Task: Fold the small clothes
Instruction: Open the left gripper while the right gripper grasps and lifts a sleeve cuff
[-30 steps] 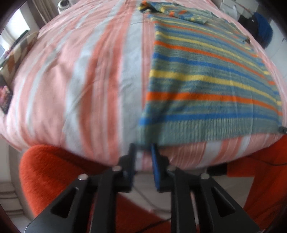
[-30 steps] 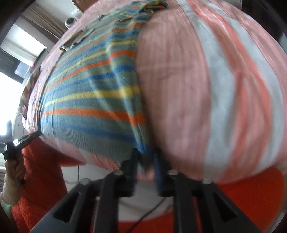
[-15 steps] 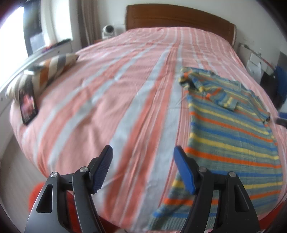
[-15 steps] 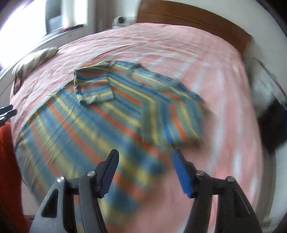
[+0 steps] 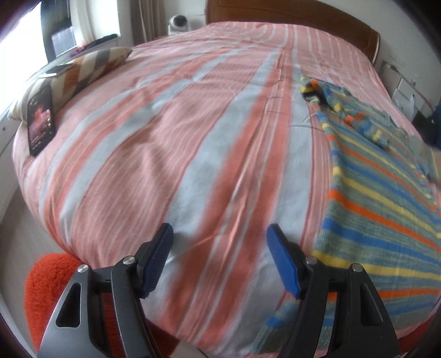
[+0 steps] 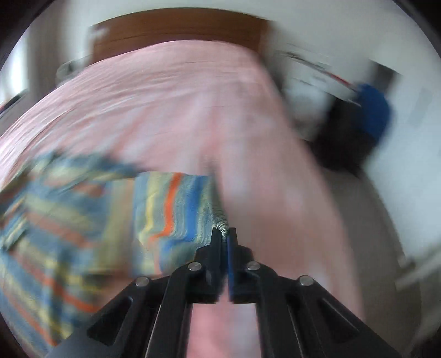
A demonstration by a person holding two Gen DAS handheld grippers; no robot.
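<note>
A small striped knit sweater [image 5: 380,209] in grey-green, blue, yellow and orange lies flat on the right side of the pink striped bed [image 5: 193,137]. My left gripper [image 5: 220,247] is open and empty above the bed's near edge, to the left of the sweater. In the blurred right wrist view my right gripper [image 6: 224,234] is shut on the ribbed cuff of a sleeve of the sweater [image 6: 176,209], holding it just above the bed [image 6: 193,110].
A striped pillow [image 5: 82,68] and a dark phone [image 5: 41,124] lie at the bed's left edge. A wooden headboard [image 5: 289,13] stands behind. An orange rug [image 5: 49,275] lies below the near edge. A blue object [image 6: 372,110] and clutter sit right of the bed.
Both grippers let go of the sweater's hem and opened. The left one stays open and has drifted left. The right one has moved to a sleeve and shut on its cuff.
</note>
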